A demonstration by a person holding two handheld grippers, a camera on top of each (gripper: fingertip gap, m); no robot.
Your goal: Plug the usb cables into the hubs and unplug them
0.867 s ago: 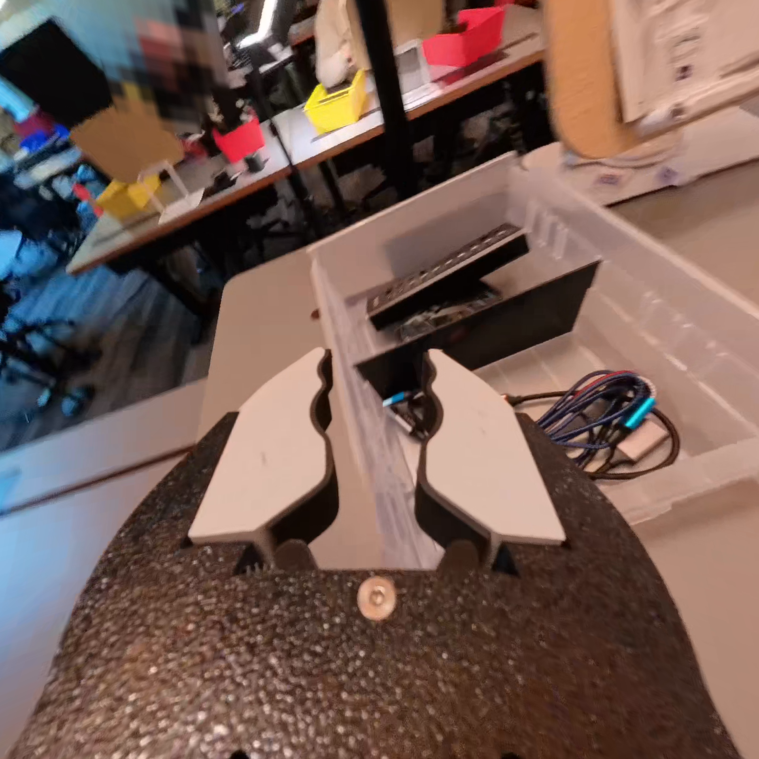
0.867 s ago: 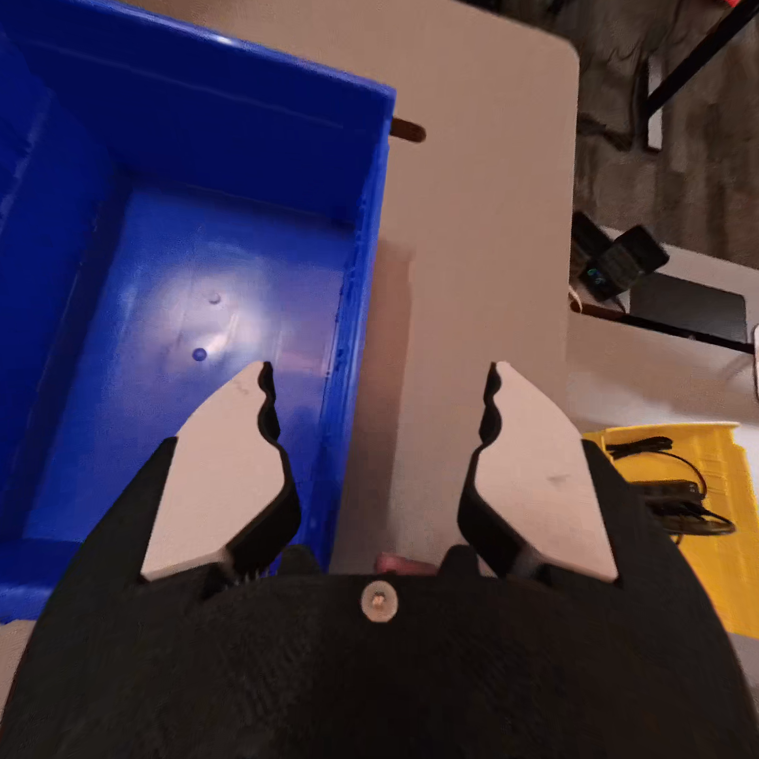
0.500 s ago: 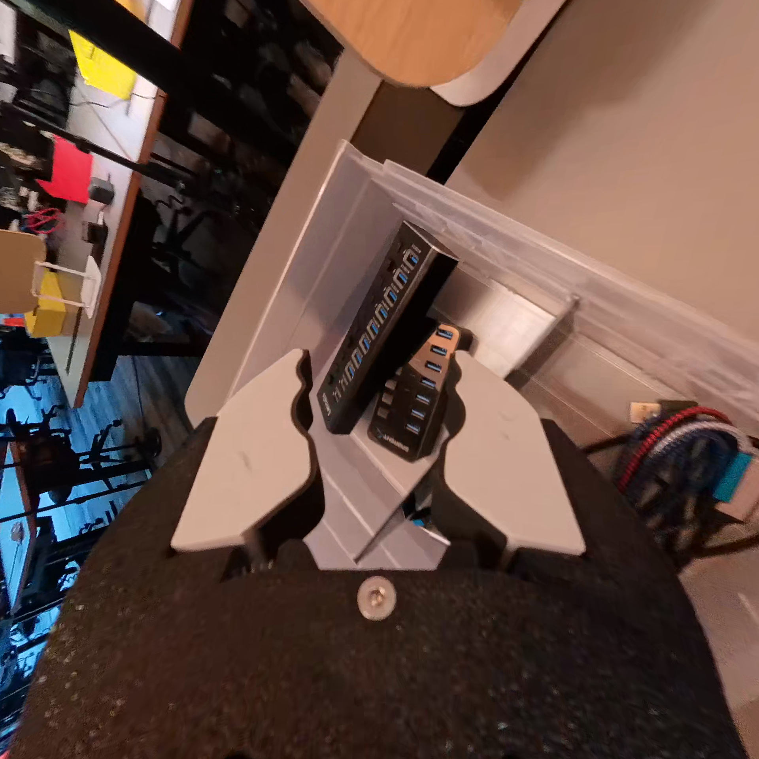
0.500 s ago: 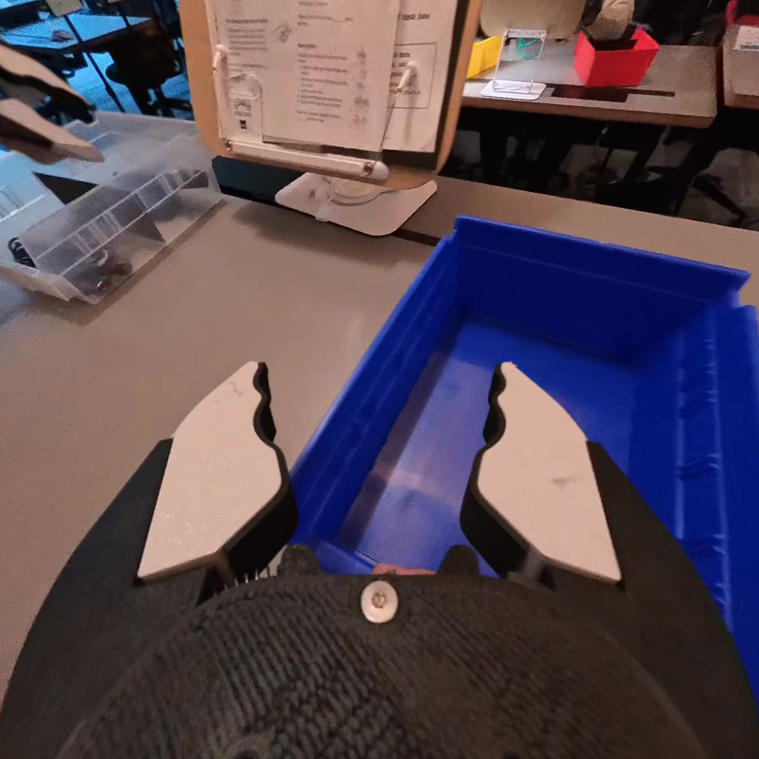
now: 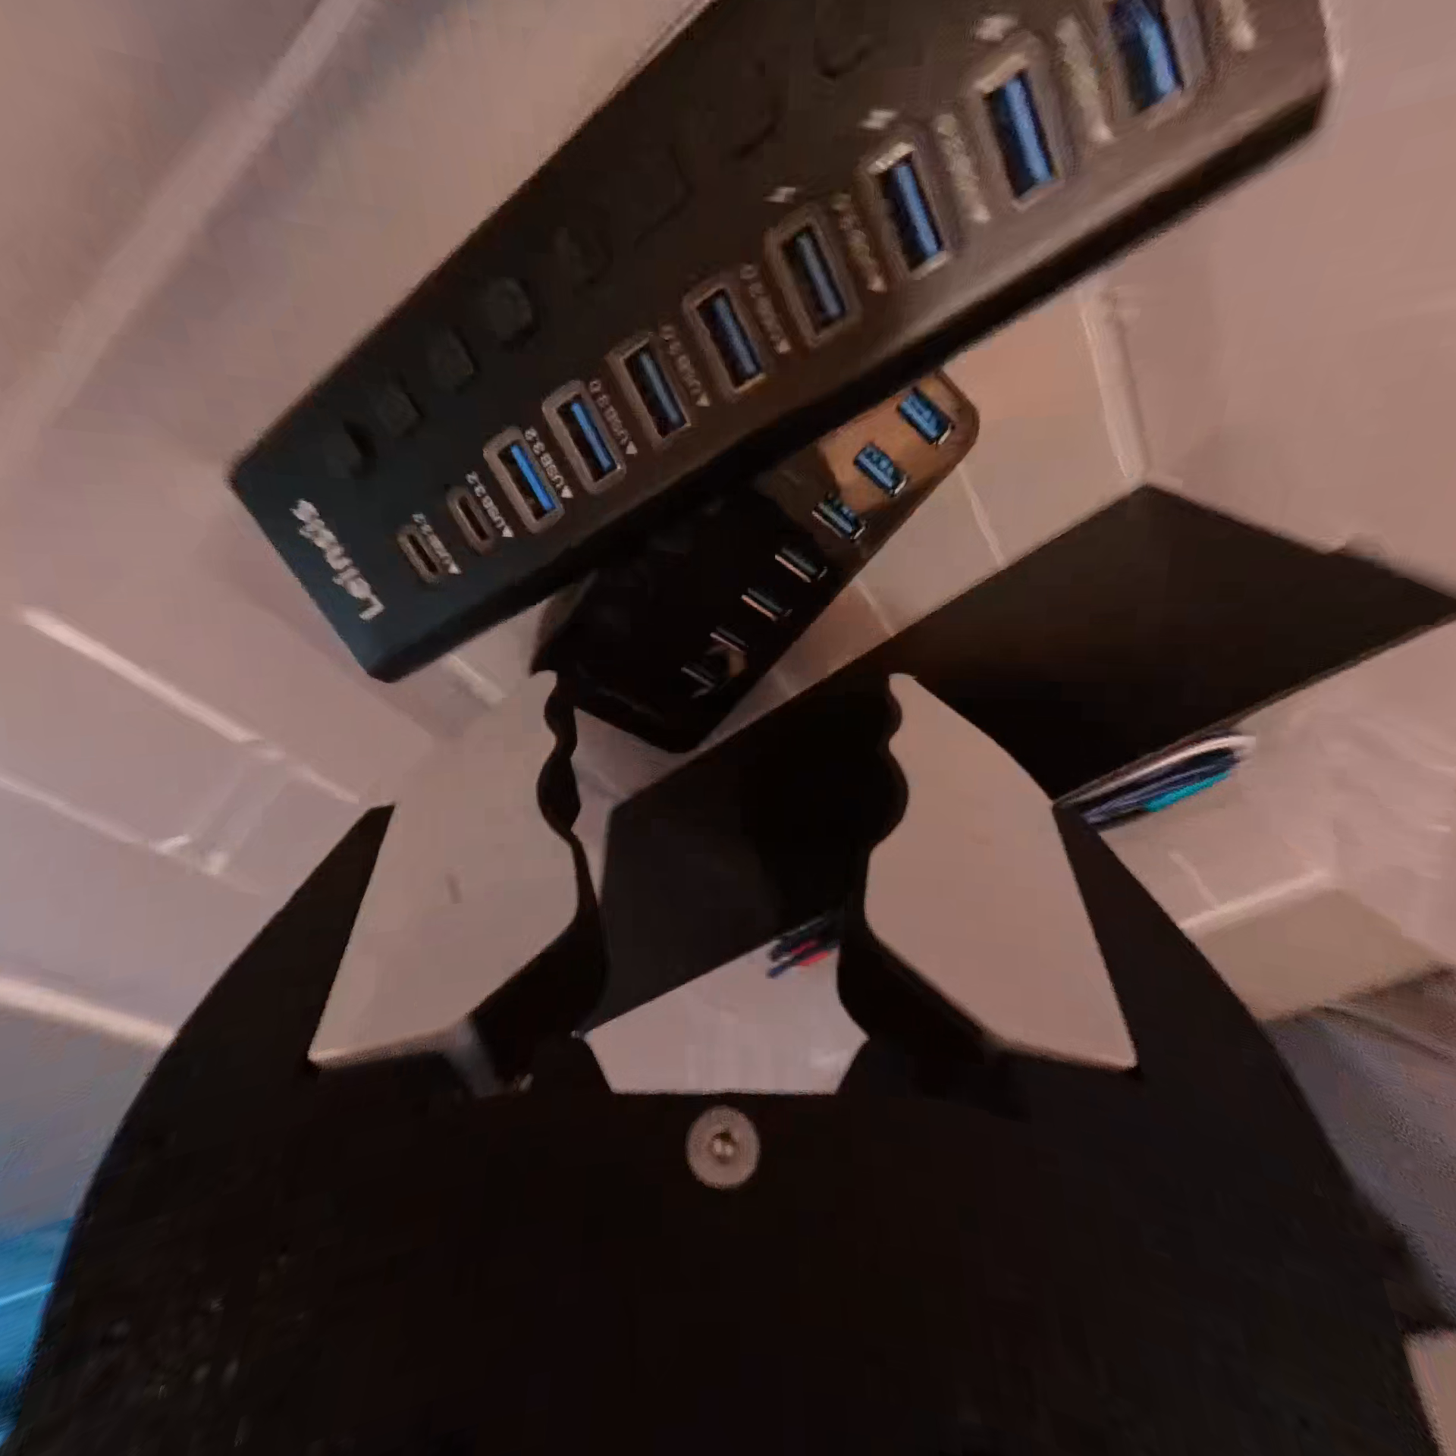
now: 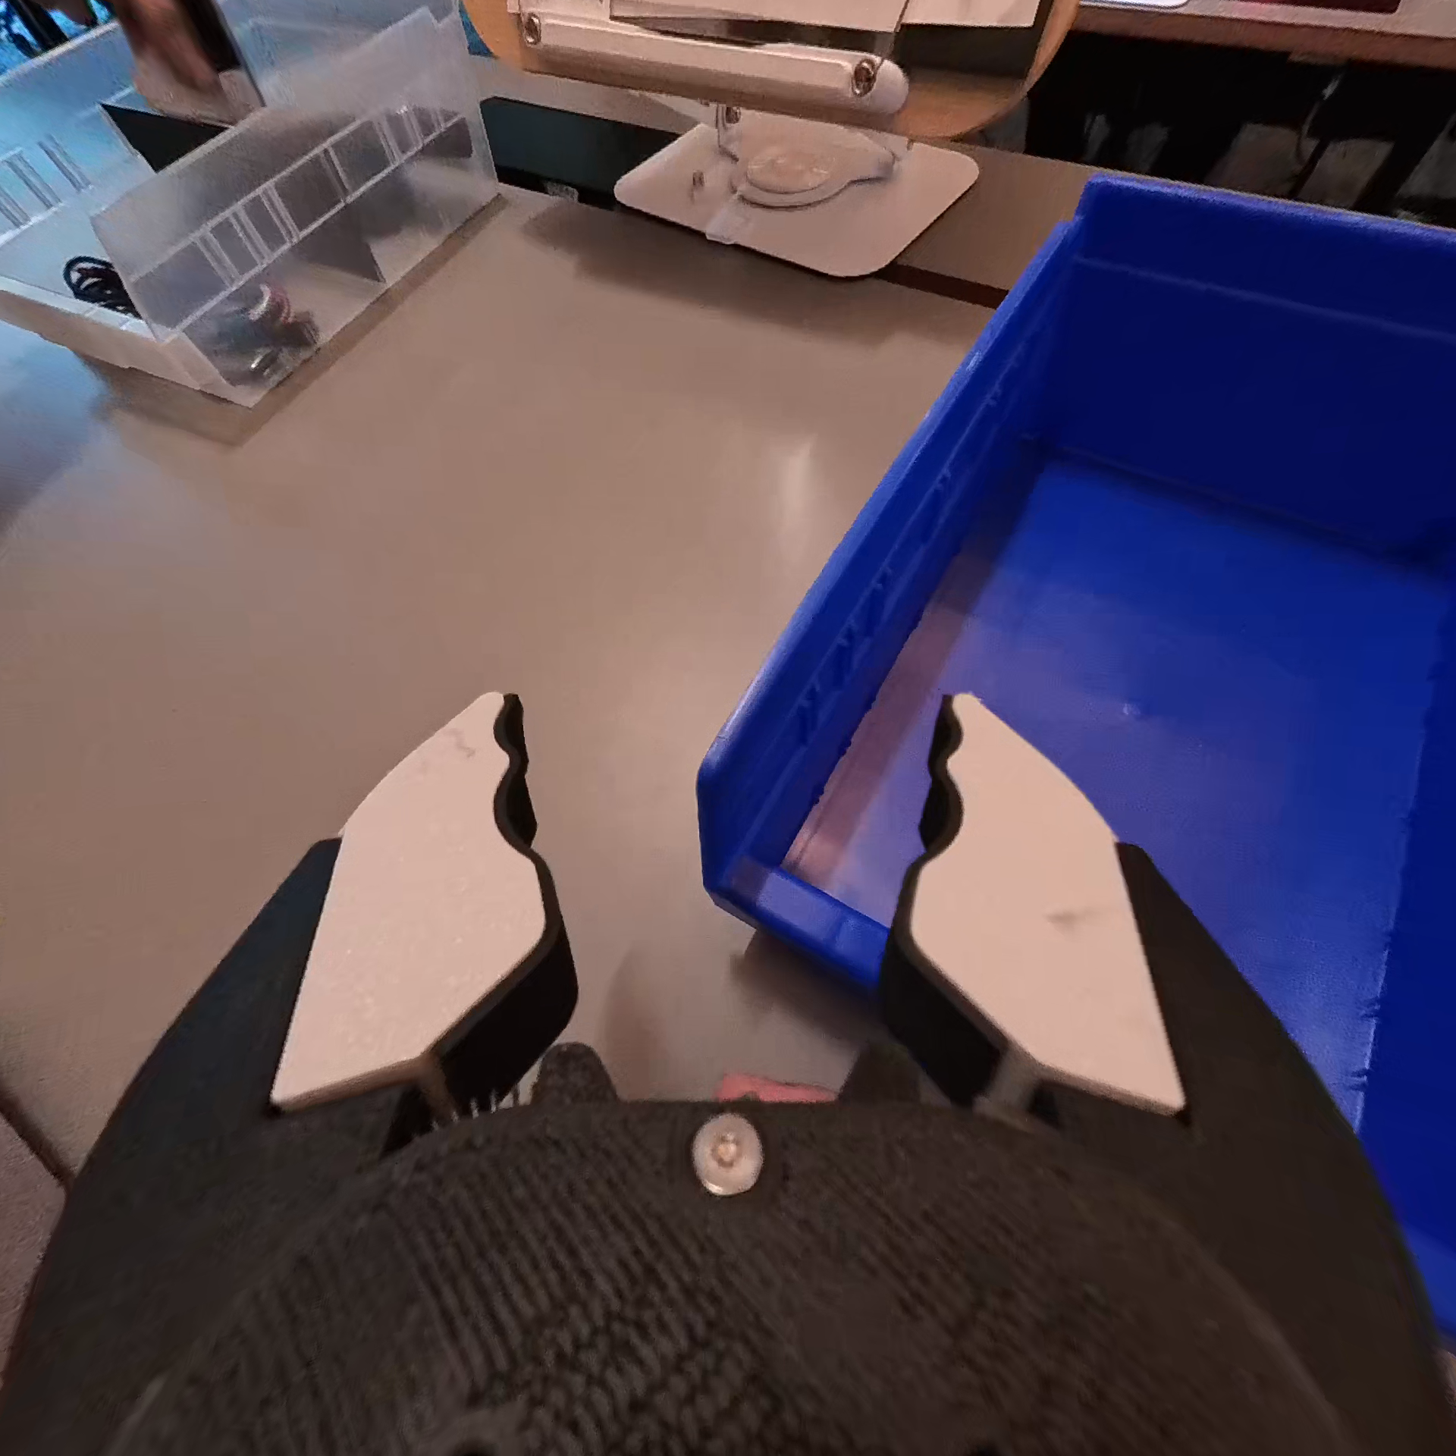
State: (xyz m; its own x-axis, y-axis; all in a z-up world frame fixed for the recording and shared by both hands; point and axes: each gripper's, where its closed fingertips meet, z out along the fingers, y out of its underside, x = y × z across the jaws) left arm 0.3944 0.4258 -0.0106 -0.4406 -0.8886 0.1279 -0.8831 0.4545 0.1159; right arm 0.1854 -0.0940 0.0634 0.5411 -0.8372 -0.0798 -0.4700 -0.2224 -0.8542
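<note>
Left wrist view: left gripper [image 5: 721, 709] inside a clear plastic bin [image 5: 157, 236], fingers spread apart with nothing between them, tips just short of two hubs. Long black hub [image 5: 709, 299], tilted, row of blue ports facing the camera, lying across a smaller black hub [image 5: 756, 599] that shows its own blue ports beneath. Black divider panel [image 5: 1103, 630] standing to the right of the hubs, crossing behind the right finger. Bundle of usb cables [image 5: 1158, 788] visible past the divider at right, in the neighbouring compartment; a few coloured strands [image 5: 804, 937] also glimpsed between the fingers. Frame blurred and dim, so contact between fingertips and the smaller hub not determinable.

Right wrist view: right gripper [image 6: 729, 701] held above the grey surface [image 6: 473, 551], fingers wide apart and empty. Blue bin [image 6: 867, 630] to the right, its near left corner between the fingertips in the frame, interior bare. Clear plastic bin [image 6: 315, 197] far left on the same surface, dark cables [image 6: 252, 323] inside. White stand base [image 6: 796, 197] with a clipboard [image 6: 788, 63] at the far edge.
</note>
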